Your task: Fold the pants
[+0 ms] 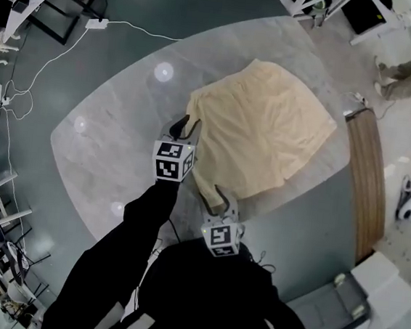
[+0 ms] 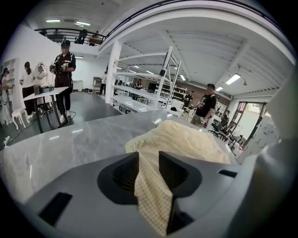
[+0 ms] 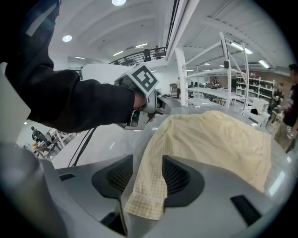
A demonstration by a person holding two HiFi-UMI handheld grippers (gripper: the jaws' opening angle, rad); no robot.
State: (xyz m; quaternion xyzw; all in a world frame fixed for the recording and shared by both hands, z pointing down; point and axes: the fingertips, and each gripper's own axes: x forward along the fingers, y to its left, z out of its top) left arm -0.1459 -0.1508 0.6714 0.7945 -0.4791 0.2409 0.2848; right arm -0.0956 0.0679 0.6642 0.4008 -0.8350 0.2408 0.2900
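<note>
Pale yellow pants [image 1: 267,130] lie spread on an oval grey marble table [image 1: 106,135]. My left gripper [image 1: 188,125] is at the cloth's near left corner and my right gripper [image 1: 216,198] at its near edge. In the left gripper view a strip of checked cloth [image 2: 151,186] hangs between the jaws of the left gripper [image 2: 149,155], which stand apart. In the right gripper view a hemmed end of the pants [image 3: 146,195] lies loosely in the wide gap of the right gripper [image 3: 148,160]. The rest of the pants [image 3: 219,139] lies beyond.
A curved wooden bench [image 1: 368,177] stands off the table's right side. White boxes [image 1: 381,303] sit at the lower right. A white cable [image 1: 56,57] runs over the floor at the left. People stand far off [image 2: 65,69] [image 2: 205,104] among tables and shelving.
</note>
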